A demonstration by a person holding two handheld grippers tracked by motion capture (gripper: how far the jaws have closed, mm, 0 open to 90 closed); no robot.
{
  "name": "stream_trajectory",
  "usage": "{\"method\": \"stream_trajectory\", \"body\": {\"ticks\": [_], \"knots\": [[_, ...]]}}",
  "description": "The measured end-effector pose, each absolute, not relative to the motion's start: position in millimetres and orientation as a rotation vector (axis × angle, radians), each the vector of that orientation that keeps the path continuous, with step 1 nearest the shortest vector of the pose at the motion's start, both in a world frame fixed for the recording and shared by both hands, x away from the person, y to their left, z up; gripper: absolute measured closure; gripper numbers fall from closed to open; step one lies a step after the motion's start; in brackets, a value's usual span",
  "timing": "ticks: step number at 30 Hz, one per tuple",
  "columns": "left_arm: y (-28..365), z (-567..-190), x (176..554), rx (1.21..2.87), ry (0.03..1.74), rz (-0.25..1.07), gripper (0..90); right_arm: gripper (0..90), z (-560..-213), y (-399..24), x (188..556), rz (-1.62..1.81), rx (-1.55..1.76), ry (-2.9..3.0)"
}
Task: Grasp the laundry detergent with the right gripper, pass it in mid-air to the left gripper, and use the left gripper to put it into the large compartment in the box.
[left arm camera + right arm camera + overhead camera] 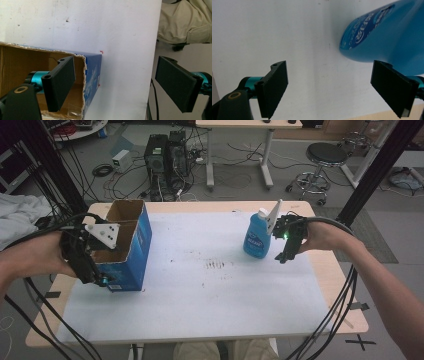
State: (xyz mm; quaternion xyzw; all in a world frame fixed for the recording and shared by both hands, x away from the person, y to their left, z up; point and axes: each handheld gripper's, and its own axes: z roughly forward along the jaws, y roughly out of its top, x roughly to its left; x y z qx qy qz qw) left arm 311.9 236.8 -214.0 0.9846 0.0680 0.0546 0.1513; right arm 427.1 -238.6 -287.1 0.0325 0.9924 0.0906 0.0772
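Left gripper (pixel 87 257) is sitting at the near-left corner of the blue box (pixel 131 251), jaws spread wide and straddling its side wall: in the left gripper view one jaw is hanging inside the open cardboard interior, the other outside past the mat edge. Nothing pinched yet. Looks like it's bracing the box for loading.

Box is standing upright, top open, at the table's left side.

Right gripper (pixel 286 245) is hovering just right of the blue spray bottle (pixel 258 236), jaws also spread, gripping nothing. In the right gripper view the bottle is lying off to one jaw's side, not between the two.

Judging step: approach for the bottle grasp. Next move calls for shifting the right gripper over so the bottle body is centred between the jaws, then closing; body is rounded and slick, so a squeeze off-centre could tip it.

Surface: white mat (pixel 200 290) with scuffs, on a wooden table (pixel 345 310). Behind: computer towers (pixel 166 160), loose cabling, a stool (pixel 325 162), another desk.
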Motion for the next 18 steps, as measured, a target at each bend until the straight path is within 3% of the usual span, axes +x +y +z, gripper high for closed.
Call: {"method": "stream_trajectory", "body": {"ticks": [18], "knots": [[238.3, -217.8, 312.8, 2.817, 0.21, 0.17, 16.3, 13.6, -294.3, -265.1, 446.1, 0.322, 0.346, 2.9]]}}
